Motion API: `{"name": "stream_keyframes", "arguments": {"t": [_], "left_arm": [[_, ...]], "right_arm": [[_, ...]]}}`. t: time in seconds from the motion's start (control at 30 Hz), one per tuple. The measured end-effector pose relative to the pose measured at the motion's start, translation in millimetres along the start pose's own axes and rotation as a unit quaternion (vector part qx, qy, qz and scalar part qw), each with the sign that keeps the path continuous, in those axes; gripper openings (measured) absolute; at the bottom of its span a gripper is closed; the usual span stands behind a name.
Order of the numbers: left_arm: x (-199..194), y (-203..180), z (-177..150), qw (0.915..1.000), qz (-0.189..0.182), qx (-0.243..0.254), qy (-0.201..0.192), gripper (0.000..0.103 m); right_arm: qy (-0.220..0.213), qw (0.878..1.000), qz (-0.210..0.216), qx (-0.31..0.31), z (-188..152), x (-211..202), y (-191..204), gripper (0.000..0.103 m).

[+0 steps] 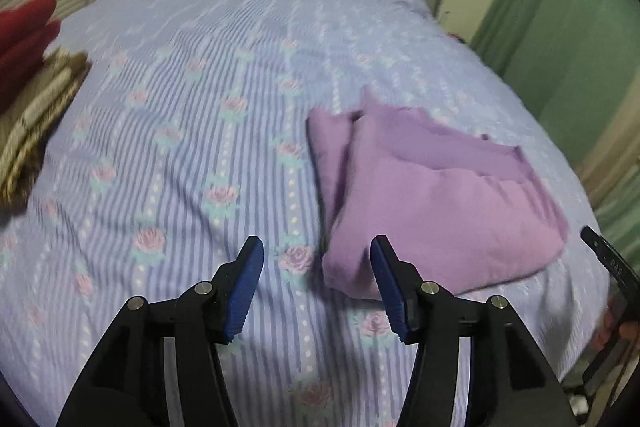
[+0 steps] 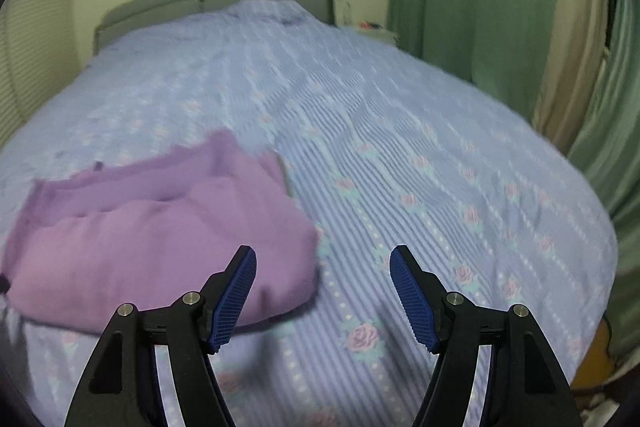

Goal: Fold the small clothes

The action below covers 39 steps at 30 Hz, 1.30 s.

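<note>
1. The purple garment (image 1: 436,203) lies folded on the bed (image 1: 192,147), at 1 o'clock of the left gripper (image 1: 316,287).
2. Left gripper and right gripper (image 2: 323,297): jaws apart, holding nothing.
3. Risk: a snagged layer could undo the fold.
4. Motion blur hides the garment's type; the red pile (image 1: 24,35) at 10 o'clock is cut off.

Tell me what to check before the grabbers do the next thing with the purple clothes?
1. Left gripper open, nothing in it: ok.
2. Right gripper open, nothing in it: ok.
3. Purple garment lying folded on the bedspread: ok.
4. Fold tidy: not ok, uneven edges poke out at the far side.
5. More clothes waiting: cannot tell; a stack sits at the left edge.
</note>
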<state>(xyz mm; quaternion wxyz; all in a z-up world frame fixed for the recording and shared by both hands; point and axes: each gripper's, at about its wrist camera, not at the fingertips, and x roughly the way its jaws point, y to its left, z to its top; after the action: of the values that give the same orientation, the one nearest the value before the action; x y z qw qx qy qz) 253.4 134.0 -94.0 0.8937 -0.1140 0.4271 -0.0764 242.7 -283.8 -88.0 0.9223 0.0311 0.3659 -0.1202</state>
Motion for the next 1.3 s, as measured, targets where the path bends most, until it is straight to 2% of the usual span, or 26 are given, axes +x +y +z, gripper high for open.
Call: {"name": "stream_keyframes", "arguments": {"t": [0.13, 0.2, 0.3, 0.47, 0.6, 0.73, 0.87, 0.93, 1.0, 1.07, 1.13, 1.17, 1.23, 1.3], "left_arm": [[-4.1, 6.0, 11.5, 0.9971, -0.073, 0.02, 0.005, 0.055], [4.9, 7.7, 21.0, 0.9937, -0.107, 0.023, 0.021, 0.056], [25.2, 13.6, 30.8, 0.9908, -0.126, 0.017, 0.046, 0.056], [55.9, 27.5, 37.2, 0.9822, -0.166, -0.031, 0.082, 0.055], [74.7, 37.8, 39.7, 0.9726, -0.203, -0.059, 0.097, 0.055], [87.1, 43.6, 37.4, 0.9649, -0.231, -0.066, 0.107, 0.055], [96.3, 39.9, 36.7, 0.9551, -0.264, -0.069, 0.115, 0.055], [98.9, 33.9, 35.8, 0.9559, -0.263, -0.063, 0.114, 0.055], [99.3, 26.1, 32.2, 0.9522, -0.275, -0.062, 0.118, 0.055], [97.1, 23.7, 25.8, 0.9467, -0.29, -0.072, 0.121, 0.054], [96.0, 20.2, 23.6, 0.9478, -0.284, -0.08, 0.121, 0.044], [95.3, 19.5, 23.6, 0.9483, -0.28, -0.084, 0.122, 0.035], [89.3, 18.5, 27.7, 0.9546, -0.26, -0.089, 0.114, 0.02], [76.3, 18.7, 35.2, 0.9572, -0.256, -0.09, 0.1, 0.018]], "right_arm": [[-0.007, 0.999, 0.046, -0.011, 2.8, -21.6, 17.4, 0.069], [-0.001, 0.998, 0.068, -0.015, 5.2, -24.1, 31.0, 0.069], [0.008, 0.995, 0.094, -0.025, 7.1, -20.7, 54.2, 0.069], [0.027, 0.989, 0.14, -0.034, 4.9, -12.6, 88.5, 0.069], [0.038, 0.985, 0.165, -0.037, 3.5, -6.7, 106.2, 0.068], [0.047, 0.982, 0.179, -0.035, 1.1, -0.1, 113.3, 0.068], [0.054, 0.981, 0.185, -0.03, -0.5, 8.5, 116.3, 0.062], [0.06, 0.98, 0.189, -0.02, -1.1, 13.4, 115.9, 0.057], [0.07, 0.978, 0.198, -0.003, -1.5, 19.8, 114.7, 0.044], [0.075, 0.977, 0.202, 0.006, -2.6, 25.0, 115.0, 0.036], [0.072, 0.976, 0.204, 0.006, -2.8, 25.9, 117.1, 0.033], [0.071, 0.976, 0.205, 0.004, -2.5, 25.9, 118.6, 0.03], [0.065, 0.977, 0.205, -0.008, -1.1, 24.4, 123.2, 0.027], [0.06, 0.977, 0.204, -0.016, 0.8, 23.2, 126.6, 0.022]]}}
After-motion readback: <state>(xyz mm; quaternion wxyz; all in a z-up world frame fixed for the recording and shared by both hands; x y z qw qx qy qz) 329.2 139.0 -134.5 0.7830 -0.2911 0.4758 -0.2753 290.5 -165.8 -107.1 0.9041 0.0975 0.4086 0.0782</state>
